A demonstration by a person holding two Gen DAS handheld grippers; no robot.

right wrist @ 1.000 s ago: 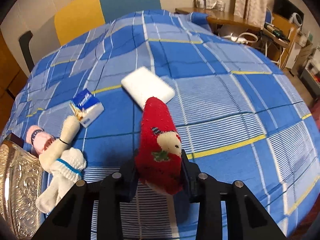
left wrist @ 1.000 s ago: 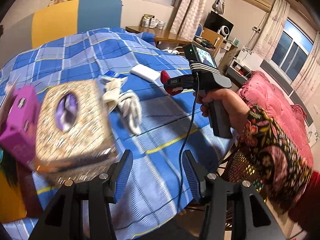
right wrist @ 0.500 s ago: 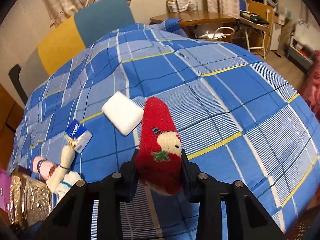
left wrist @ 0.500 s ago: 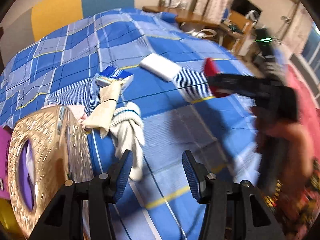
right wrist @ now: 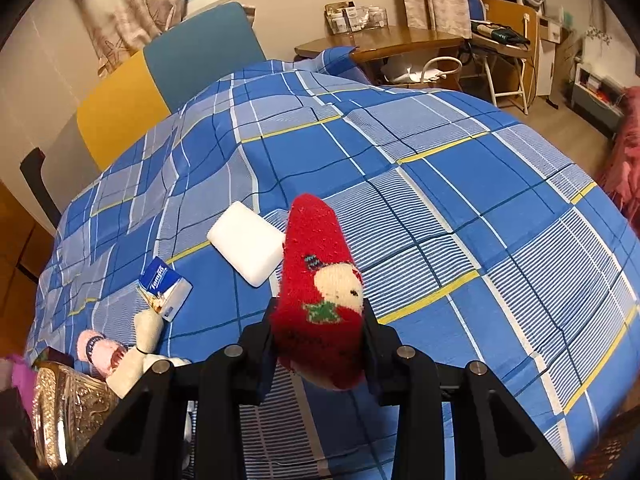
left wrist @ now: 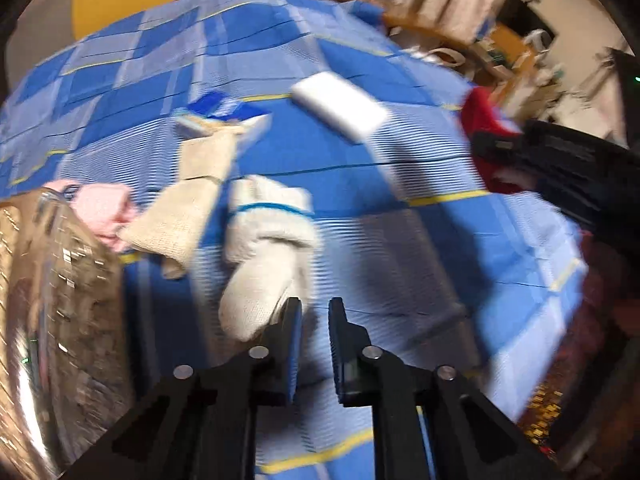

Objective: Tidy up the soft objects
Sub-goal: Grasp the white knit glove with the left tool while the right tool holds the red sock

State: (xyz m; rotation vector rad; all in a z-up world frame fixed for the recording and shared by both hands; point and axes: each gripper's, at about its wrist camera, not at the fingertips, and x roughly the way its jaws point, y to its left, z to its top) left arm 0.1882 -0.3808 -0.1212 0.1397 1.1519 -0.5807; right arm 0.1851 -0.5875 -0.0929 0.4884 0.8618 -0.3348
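- Left gripper [left wrist: 314, 312]: jaws had just closed, near together, nothing between; white sock [left wrist: 266, 256] lay just beside its left pad.
- Right gripper [right wrist: 318, 320]: clamped on red sock [right wrist: 320, 280], held above the bedspread [right wrist: 460, 184].
- Advice: reopen, straddle the white sock's toe, then close.
- Tissue pack [right wrist: 166, 288]: label partly legible, seemingly "Tempo".

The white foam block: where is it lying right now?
In the right wrist view the white foam block lies on the blue plaid cover, between the tissue pack and the held red sock.

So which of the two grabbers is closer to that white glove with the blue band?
Left. Its gripper sits right beside the white glove; the right gripper, holding the red sock, is farther off.
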